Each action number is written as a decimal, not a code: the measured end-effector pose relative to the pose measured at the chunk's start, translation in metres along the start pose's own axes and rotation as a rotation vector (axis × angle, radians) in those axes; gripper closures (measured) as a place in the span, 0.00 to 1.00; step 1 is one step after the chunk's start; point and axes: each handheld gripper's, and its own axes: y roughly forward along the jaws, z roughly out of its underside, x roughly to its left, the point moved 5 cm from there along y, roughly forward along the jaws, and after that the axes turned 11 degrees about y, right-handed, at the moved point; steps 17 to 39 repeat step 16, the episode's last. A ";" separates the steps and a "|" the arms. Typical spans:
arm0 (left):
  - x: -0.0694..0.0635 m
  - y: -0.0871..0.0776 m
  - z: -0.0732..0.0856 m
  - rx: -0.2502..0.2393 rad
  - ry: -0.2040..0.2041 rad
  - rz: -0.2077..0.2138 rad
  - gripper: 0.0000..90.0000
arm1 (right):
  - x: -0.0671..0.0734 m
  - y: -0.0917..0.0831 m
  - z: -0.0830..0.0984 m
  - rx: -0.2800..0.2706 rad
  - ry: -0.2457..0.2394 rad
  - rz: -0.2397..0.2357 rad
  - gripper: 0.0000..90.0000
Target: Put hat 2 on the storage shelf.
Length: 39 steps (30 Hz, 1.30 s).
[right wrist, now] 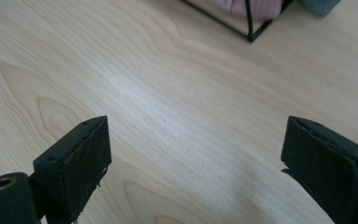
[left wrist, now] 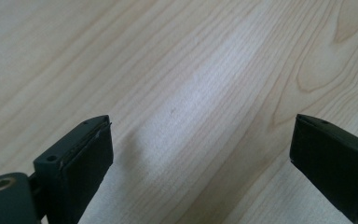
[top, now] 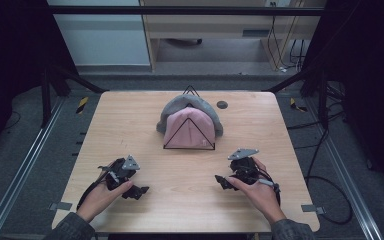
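Both grippers, left gripper (top: 139,190) and right gripper (top: 221,180), gape empty; a careless grab could topple the wire stand (top: 189,133) under 2 hats (top: 190,127).

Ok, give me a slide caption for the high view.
Two open hand-held grippers, left and right, rest on the wooden table before a pink hat and grey hat on a wire stand.

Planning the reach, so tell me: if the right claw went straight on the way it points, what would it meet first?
The right claw tilts down toward the table, so likely bare wood first. Skimming level, it would probably meet the black wire stand under the pink hat.
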 end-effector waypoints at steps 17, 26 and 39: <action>-0.004 0.010 0.008 -0.015 -0.010 0.014 0.00 | -0.005 0.025 0.024 -0.034 0.004 0.056 0.00; -0.004 0.010 0.008 -0.015 -0.010 0.014 0.00 | -0.005 0.025 0.024 -0.034 0.004 0.056 0.00; -0.004 0.010 0.008 -0.015 -0.010 0.014 0.00 | -0.005 0.025 0.024 -0.034 0.004 0.056 0.00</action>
